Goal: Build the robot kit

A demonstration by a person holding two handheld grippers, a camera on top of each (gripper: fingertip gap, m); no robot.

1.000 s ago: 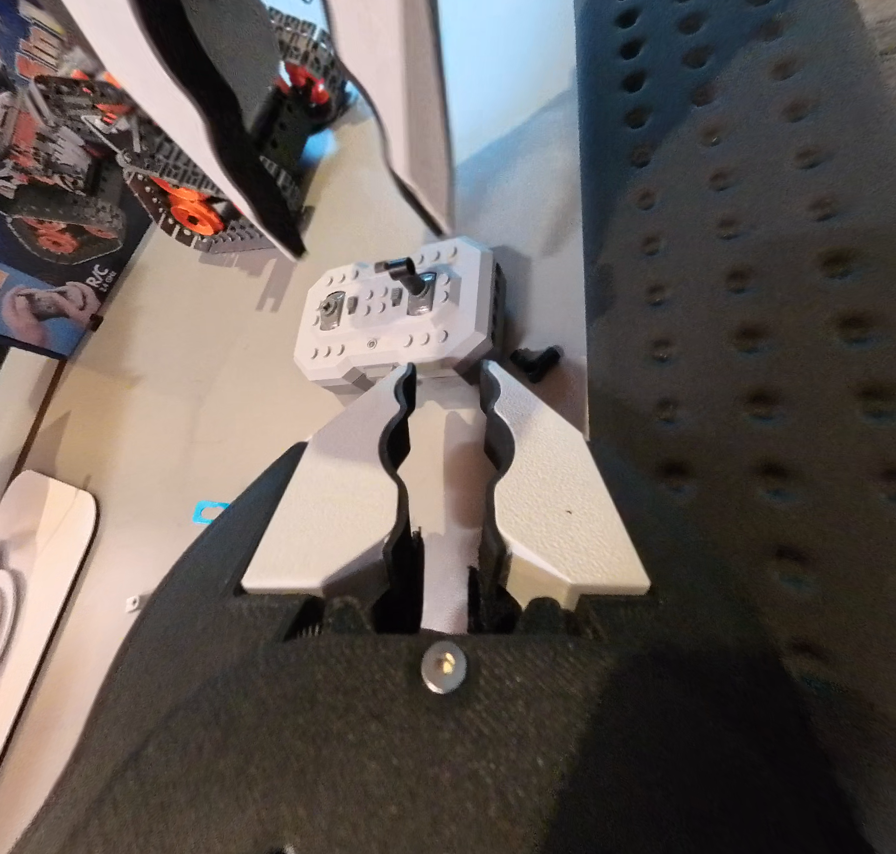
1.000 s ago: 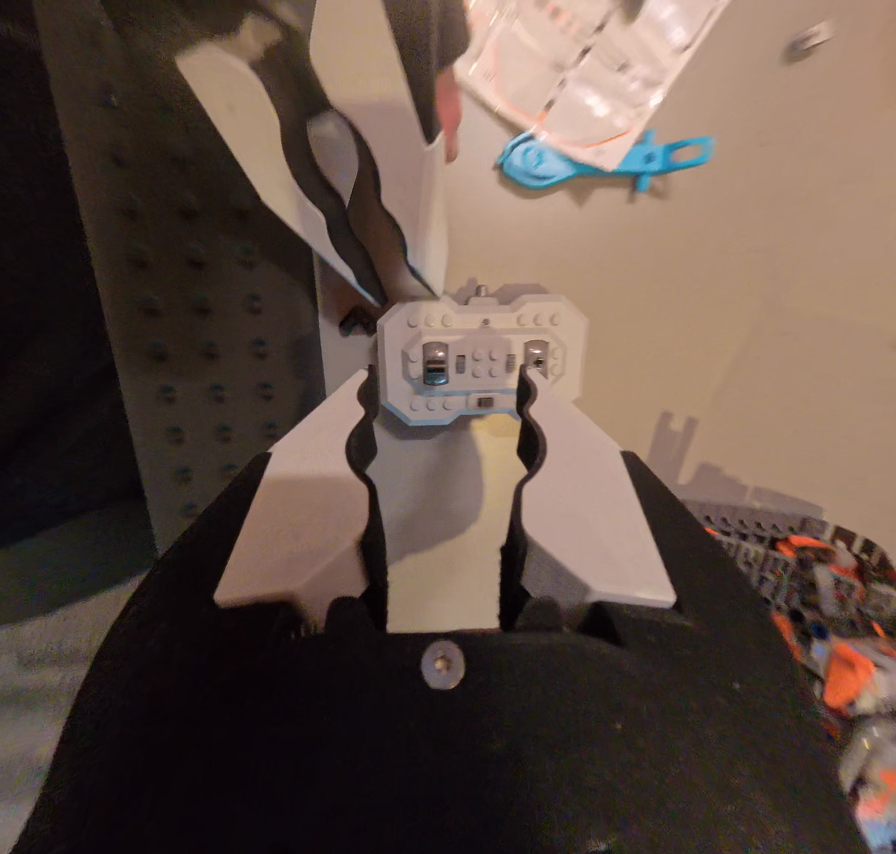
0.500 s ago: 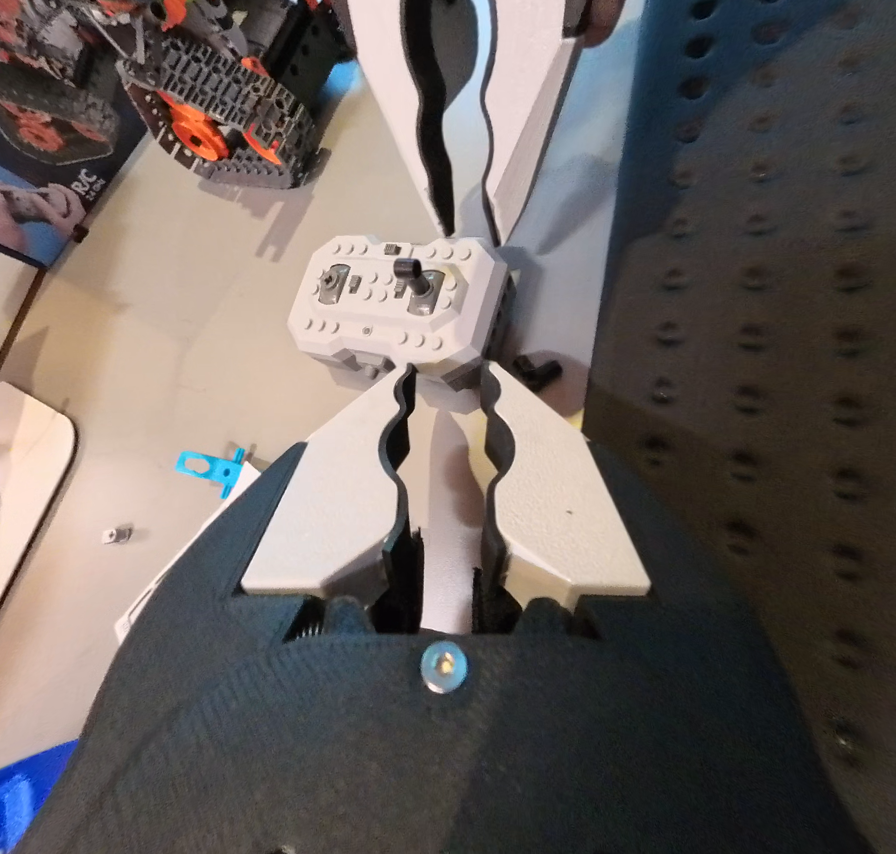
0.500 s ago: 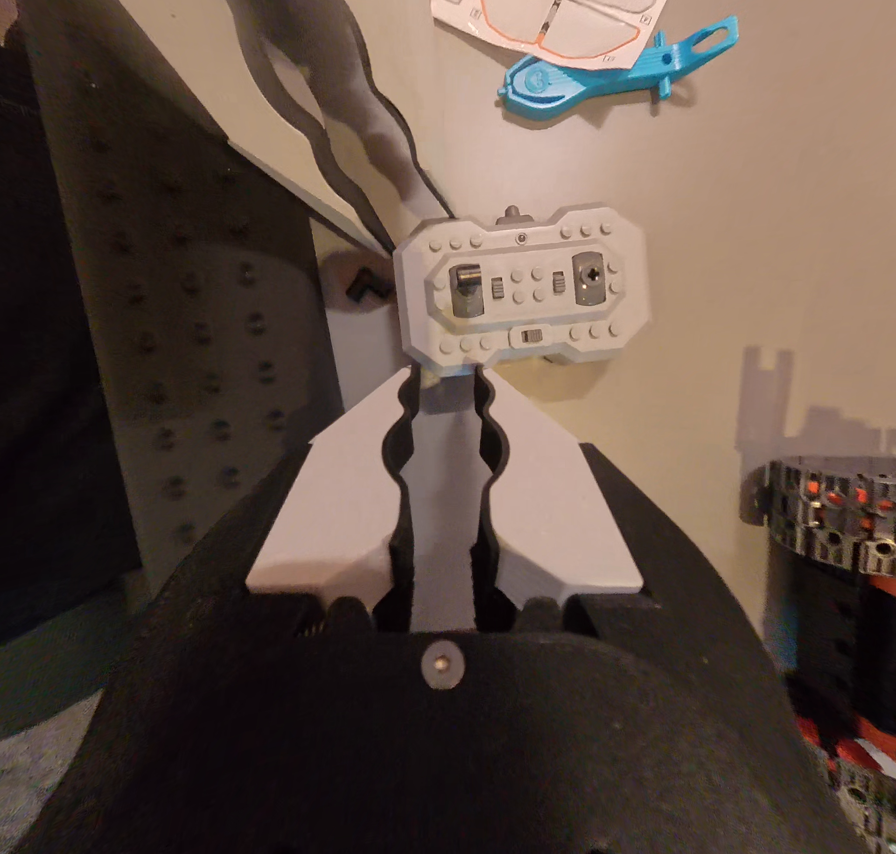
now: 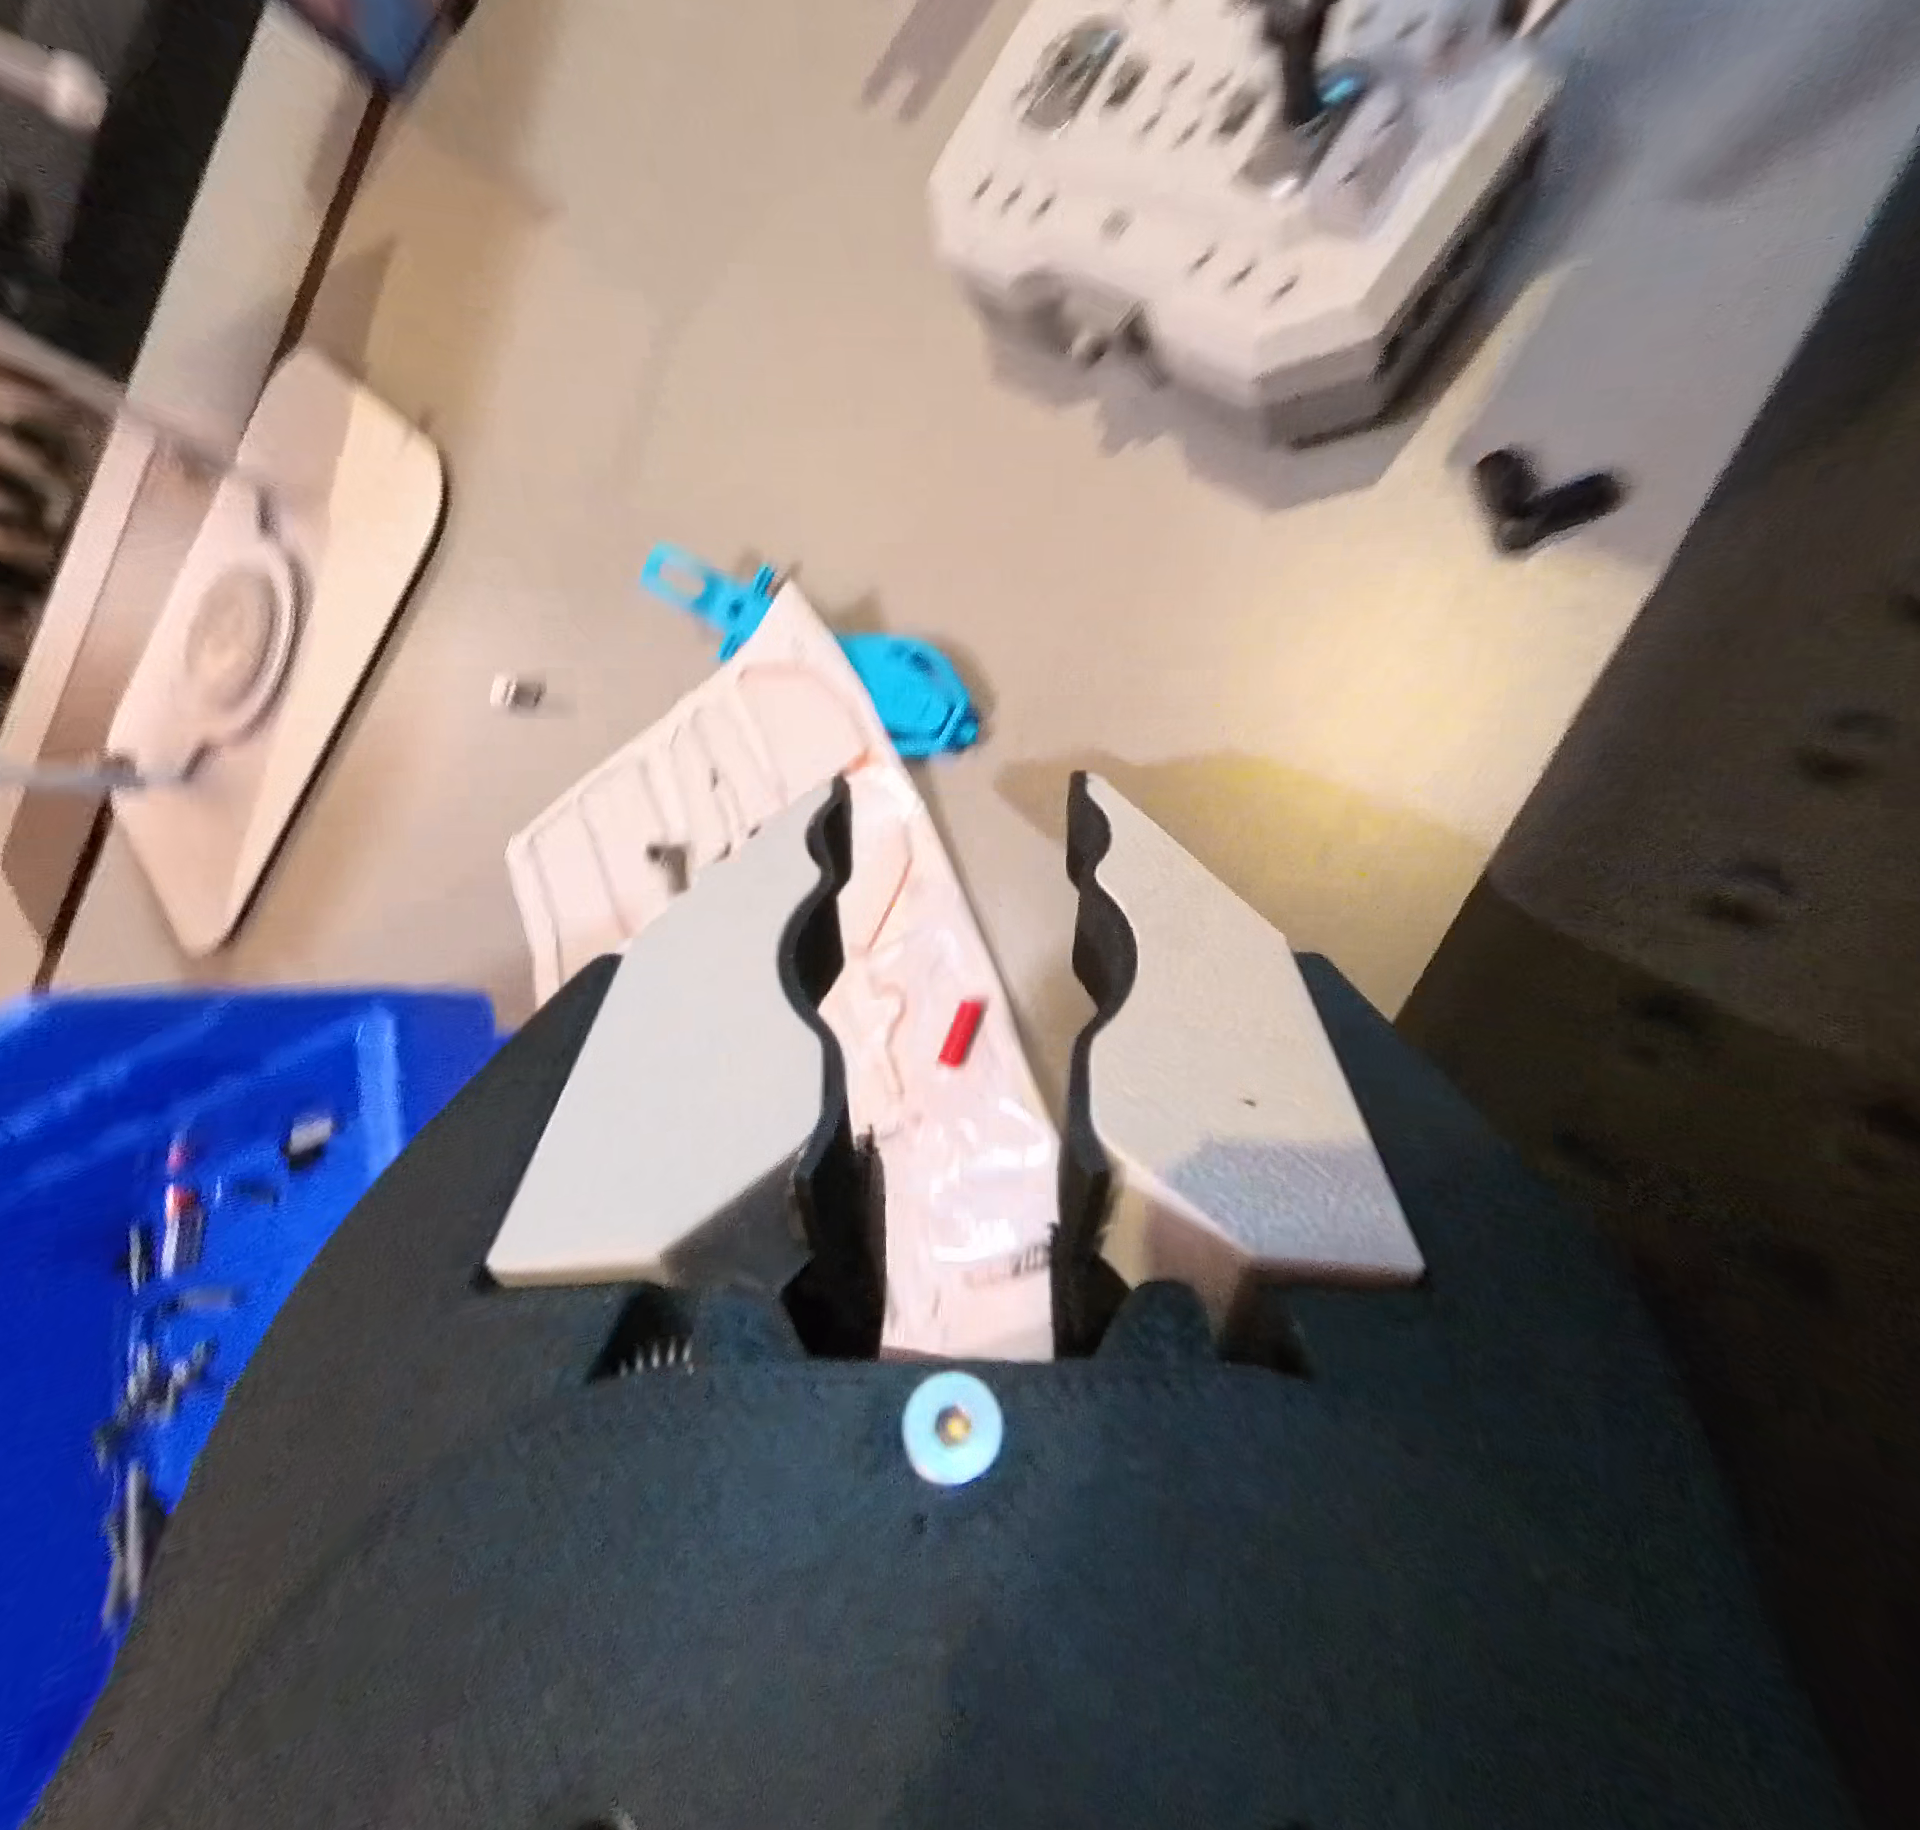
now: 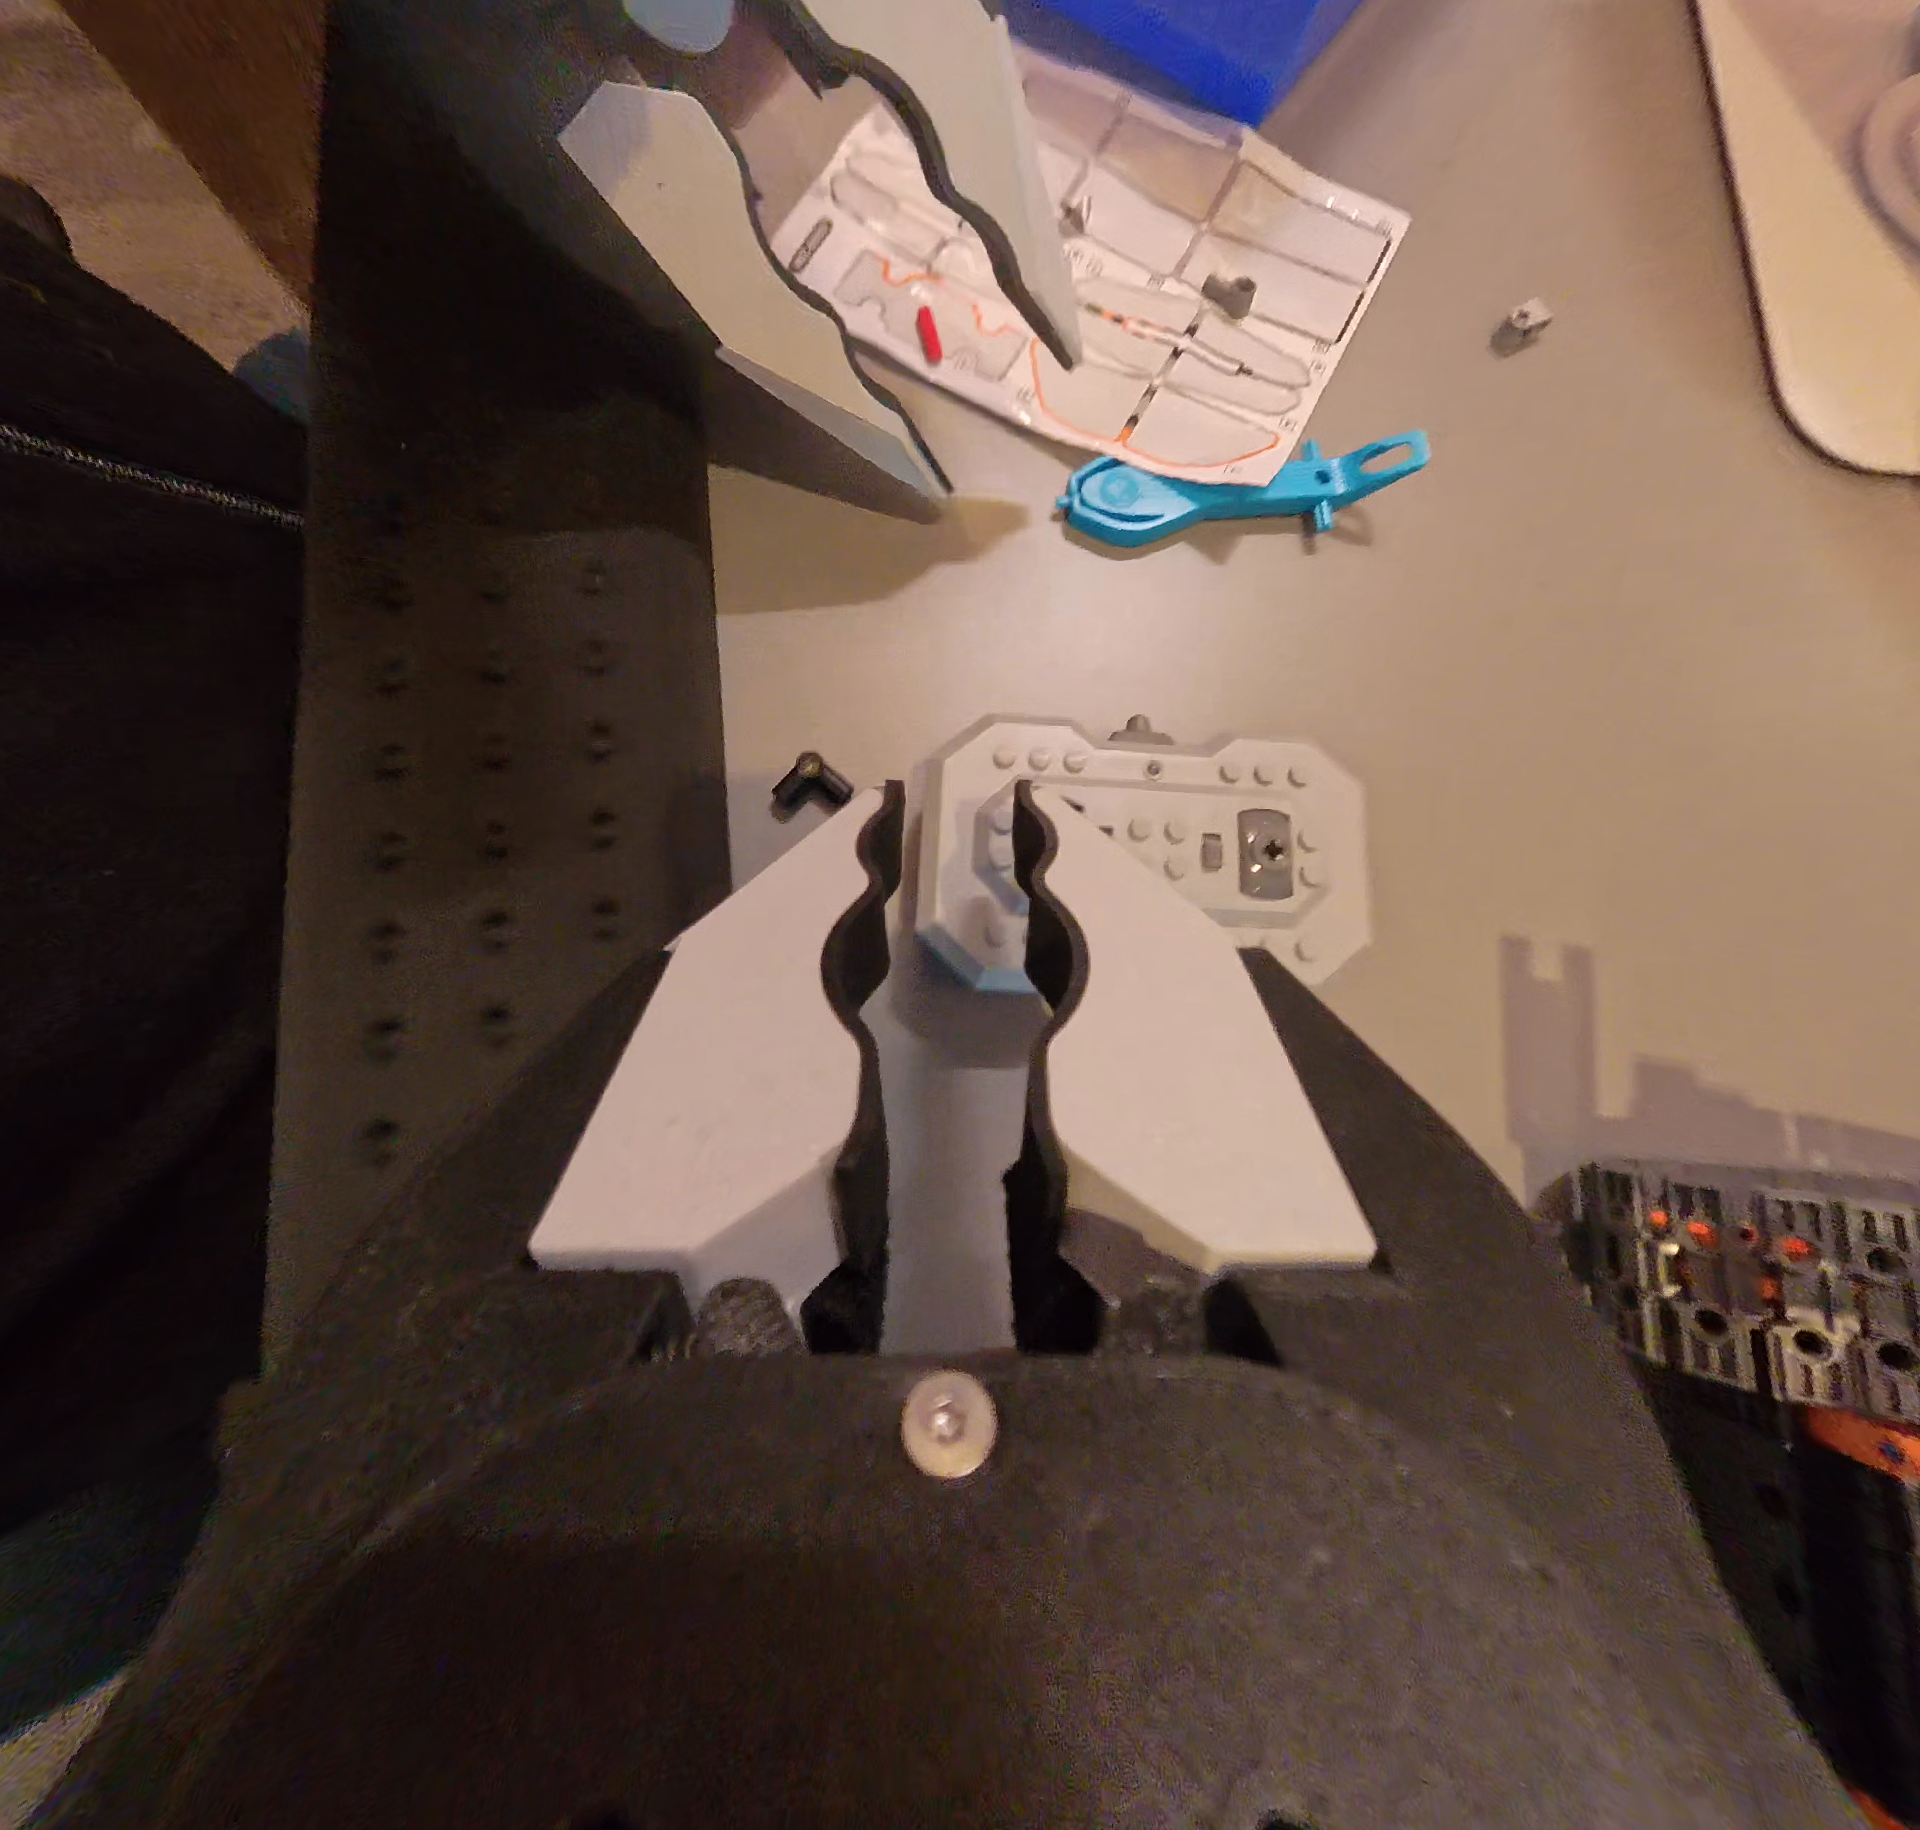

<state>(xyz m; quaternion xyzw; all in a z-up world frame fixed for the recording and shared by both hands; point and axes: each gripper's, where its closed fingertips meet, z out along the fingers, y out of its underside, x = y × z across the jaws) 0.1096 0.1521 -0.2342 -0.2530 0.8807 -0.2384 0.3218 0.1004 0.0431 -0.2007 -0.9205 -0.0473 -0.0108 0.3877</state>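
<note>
Just two grey grippers over a beige table [image 6: 1558, 689], one at a studded grey controller [image 6: 1278, 824].

Right gripper [image 6: 956, 804]: wavy black-lined fingers set narrowly apart astride the controller's near left end, nothing firmly pinched that I can tell; a small black peg [image 6: 805, 778] lies just left of its tips, beside a dark perforated panel [image 6: 488, 741] that closes off that side. Left gripper [image 5: 956, 793] is spread wide and empty above a glossy sticker sheet [image 5: 727, 804], a flat blue tool [image 5: 904, 684] just ahead, a blue bin [image 5: 208, 1105] at its left. Bare tabletop lies beyond the controller.
</note>
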